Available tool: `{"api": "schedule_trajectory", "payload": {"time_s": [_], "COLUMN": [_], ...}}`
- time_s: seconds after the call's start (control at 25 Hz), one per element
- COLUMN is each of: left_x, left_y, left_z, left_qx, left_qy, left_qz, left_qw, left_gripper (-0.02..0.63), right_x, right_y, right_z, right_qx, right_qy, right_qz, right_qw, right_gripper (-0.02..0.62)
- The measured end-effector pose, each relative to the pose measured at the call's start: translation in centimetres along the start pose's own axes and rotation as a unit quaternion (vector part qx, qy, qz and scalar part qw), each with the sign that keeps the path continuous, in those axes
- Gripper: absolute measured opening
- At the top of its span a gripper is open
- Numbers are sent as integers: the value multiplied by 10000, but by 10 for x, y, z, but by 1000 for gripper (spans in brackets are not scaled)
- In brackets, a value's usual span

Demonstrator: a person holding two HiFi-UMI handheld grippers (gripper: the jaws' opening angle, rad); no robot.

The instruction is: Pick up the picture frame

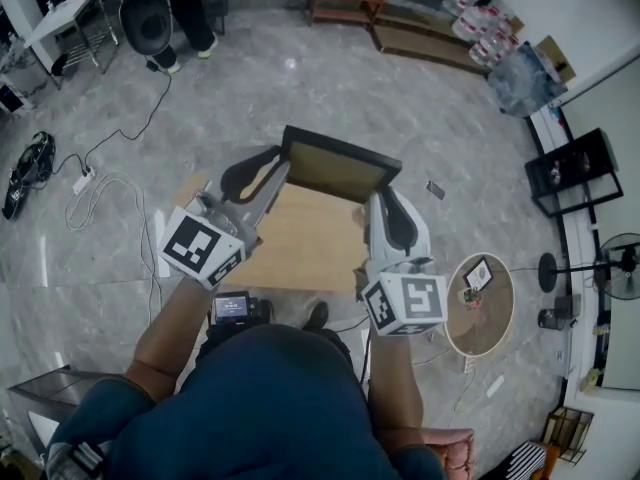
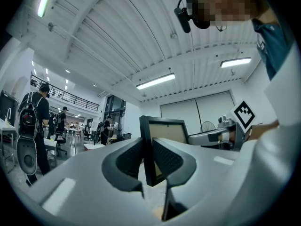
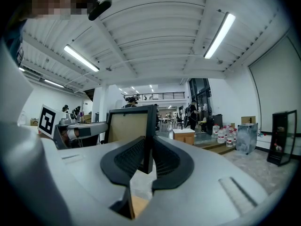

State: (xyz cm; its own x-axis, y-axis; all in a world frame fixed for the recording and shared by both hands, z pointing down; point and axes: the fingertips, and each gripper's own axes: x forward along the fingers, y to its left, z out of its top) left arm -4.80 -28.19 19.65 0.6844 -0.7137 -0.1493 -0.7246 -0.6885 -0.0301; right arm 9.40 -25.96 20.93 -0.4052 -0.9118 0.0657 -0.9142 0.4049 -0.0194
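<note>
The left hand-held gripper (image 1: 272, 173) is closed narrowly on the left edge of the picture frame (image 1: 340, 165). The right hand-held gripper (image 1: 380, 203) is clamped on its right edge. The frame is held between them at 12 o'clock, over the far edge of the wooden bench (image 1: 300, 248). A white cable (image 1: 100, 183) lies on the floor at 9 o'clock.
</note>
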Motion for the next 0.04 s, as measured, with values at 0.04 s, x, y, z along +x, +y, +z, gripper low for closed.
{"api": "schedule_trajectory", "payload": {"time_s": [0.04], "left_x": [1], "left_y": [-1], "left_z": [0], "left_qx": [-3], "left_qy": [7], "left_qz": [-1], "left_qw": [10000], "left_gripper": [57], "right_x": [0], "right_y": [-2], "right_z": [0], "right_qx": [4], "right_qy": [6], "right_qz": [-2], "right_qw": [10000], "right_gripper": [61]}}
